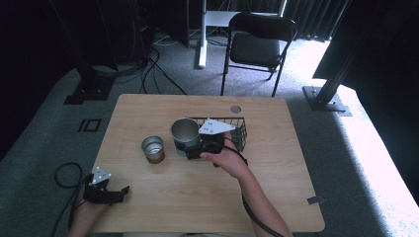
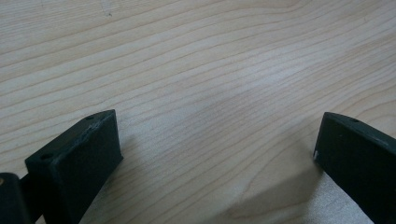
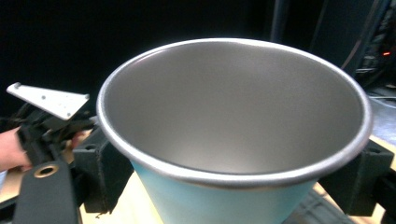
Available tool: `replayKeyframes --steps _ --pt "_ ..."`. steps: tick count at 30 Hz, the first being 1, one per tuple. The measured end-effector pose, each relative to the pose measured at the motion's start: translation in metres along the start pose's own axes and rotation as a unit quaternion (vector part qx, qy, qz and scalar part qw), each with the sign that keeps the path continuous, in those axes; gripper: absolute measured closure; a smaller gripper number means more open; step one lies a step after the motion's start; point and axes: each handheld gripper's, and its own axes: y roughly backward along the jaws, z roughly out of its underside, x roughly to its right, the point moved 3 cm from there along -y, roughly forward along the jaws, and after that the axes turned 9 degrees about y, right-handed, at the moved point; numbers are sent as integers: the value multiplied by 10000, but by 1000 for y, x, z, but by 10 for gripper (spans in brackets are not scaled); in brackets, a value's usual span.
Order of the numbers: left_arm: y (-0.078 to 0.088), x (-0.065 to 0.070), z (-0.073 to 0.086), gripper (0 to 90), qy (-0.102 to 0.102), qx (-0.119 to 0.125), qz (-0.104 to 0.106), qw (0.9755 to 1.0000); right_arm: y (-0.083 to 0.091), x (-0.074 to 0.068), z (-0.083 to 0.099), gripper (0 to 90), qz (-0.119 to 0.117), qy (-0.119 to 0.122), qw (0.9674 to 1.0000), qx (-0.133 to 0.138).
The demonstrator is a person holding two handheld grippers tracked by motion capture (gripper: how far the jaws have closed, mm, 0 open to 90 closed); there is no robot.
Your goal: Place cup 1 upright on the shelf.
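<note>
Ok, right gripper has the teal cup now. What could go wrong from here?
The right gripper clamps the teal cup by its tapered body, so it might slip upward out of the jaws. The smaller metal cup and wire basket stand close on either side; a swing could knock either. The left gripper is open at the table's edge, too far to help.
</note>
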Motion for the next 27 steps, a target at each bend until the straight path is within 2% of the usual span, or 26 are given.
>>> replayKeyframes --steps 7,10,11,14,20,22,23,24,27 --pt "0 0 0 12 1 -1 0 10000 11 20 -8 146 452 6 9990 69" --pt "0 0 0 12 -1 -1 0 10000 14 26 -8 146 561 -59 9984 83" --pt "0 0 0 12 0 -1 0 10000 20 35 -7 146 794 -107 9968 78" --pt "0 0 0 12 0 0 0 10000 23 41 -6 146 923 -158 9956 77" --pt "0 0 0 12 -1 -2 1 10000 38 64 1 146 1425 -376 9890 113" --pt "0 0 0 12 -2 -7 1 10000 42 71 4 146 1563 -398 9869 66" --pt "0 0 0 12 -2 -7 1 10000 42 71 4 146 1563 -398 9869 66" --pt "0 0 0 12 5 1 -1 10000 46 77 7 146 1721 -451 9840 35" --pt "0 0 0 12 4 2 -1 10000 51 86 11 146 1942 -500 9797 -13"
